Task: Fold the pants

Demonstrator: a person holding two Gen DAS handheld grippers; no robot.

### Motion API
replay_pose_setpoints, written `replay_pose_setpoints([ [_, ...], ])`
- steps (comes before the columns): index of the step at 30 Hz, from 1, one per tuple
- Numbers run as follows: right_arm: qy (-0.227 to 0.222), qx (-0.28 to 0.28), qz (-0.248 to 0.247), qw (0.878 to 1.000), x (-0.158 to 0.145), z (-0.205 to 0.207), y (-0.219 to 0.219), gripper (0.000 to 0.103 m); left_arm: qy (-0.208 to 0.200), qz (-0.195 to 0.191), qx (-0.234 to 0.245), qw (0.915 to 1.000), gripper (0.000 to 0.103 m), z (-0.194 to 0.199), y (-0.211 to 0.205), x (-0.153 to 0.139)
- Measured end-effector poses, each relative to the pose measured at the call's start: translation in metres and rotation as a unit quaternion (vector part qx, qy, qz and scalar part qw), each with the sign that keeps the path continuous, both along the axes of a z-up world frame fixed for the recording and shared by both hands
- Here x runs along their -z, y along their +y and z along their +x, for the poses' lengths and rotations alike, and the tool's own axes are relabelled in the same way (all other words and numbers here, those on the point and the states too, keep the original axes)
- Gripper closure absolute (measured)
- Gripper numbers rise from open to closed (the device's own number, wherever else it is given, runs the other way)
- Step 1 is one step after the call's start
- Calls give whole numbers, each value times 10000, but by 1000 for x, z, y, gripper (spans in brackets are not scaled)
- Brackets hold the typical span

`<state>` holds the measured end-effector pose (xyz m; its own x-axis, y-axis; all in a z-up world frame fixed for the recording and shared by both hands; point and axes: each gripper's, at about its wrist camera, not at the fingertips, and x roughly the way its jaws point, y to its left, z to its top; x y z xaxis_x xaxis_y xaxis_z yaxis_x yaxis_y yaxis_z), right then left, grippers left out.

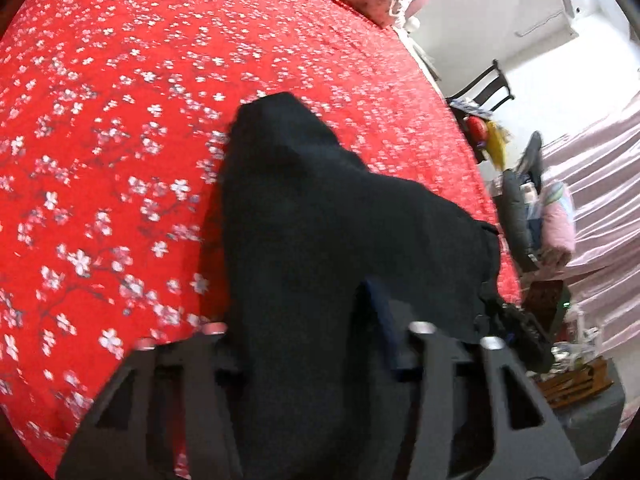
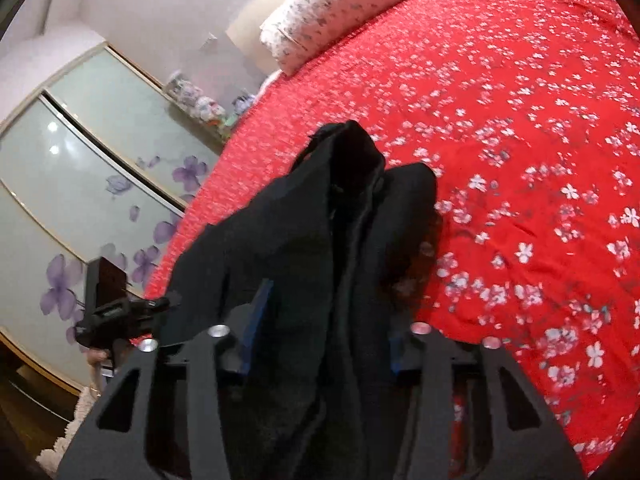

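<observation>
The left gripper (image 1: 316, 320) points down over a bed spread with a red bedcover (image 1: 120, 128) printed with small white blossoms. The black pants (image 1: 296, 208) run up between its 2 fingers, bunched into a thick dark fold that fills the gap and hides the left pad; the blue pad of the right finger (image 1: 380, 320) lies against the cloth, so the jaws are partly closed and appear to be clamped on the fabric. The far end of the pants hangs or rests over the bedcover in a rounded hump. To the right, beyond the bed's edge, stand a dark chair (image 1: 490, 86), a heap of mixed things and a pink curtain (image 1: 600, 184). No writing or brand can be read there.

In the right wrist view, a wardrobe (image 2: 80, 152) with pale glass doors bearing purple flowers stands at the left, and the other tool shows in front of it. The right gripper (image 2: 324, 328) holds another part of the pants (image 2: 344, 232): the cloth is bunched between both blue pads, jaws partly closed and pressing on it. A floral pillow (image 2: 332, 8) lies at the head of the bed, above the red bedcover (image 2: 520, 120). Motion blur leaves no label legible.
</observation>
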<state>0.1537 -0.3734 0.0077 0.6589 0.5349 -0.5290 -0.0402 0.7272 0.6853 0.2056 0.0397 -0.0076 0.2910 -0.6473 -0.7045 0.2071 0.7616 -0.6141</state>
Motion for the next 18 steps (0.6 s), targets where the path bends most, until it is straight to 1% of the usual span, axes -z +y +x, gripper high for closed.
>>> replay_pose_setpoints([
  [1,-45,-4,68,10000,-2,0,-1,64,-60,28,-12,10000,72,-2,1,-3],
  [2,-101,-6,151,9998,-4,-1,-2,64,-118,47,-4,9999,75,-3,1,-4],
  [4,-195,2,236,9995,-7,-2,-2,66,-293,130,26,9995,85,-7,-1,-9],
  [7,-309,10,439,9986,-10,0,-6,68,-470,129,34,9988,91,-10,-1,-18],
  [11,-431,51,927,9947,-13,5,-13,70,-638,114,39,9979,93,-12,-3,-31],
  [15,-515,45,1198,9915,-15,15,-15,72,-816,136,16,9966,93,-11,-5,-45],
  [18,-573,35,1340,9893,-17,27,-17,73,-995,228,-42,9948,94,-6,-9,-56],
])
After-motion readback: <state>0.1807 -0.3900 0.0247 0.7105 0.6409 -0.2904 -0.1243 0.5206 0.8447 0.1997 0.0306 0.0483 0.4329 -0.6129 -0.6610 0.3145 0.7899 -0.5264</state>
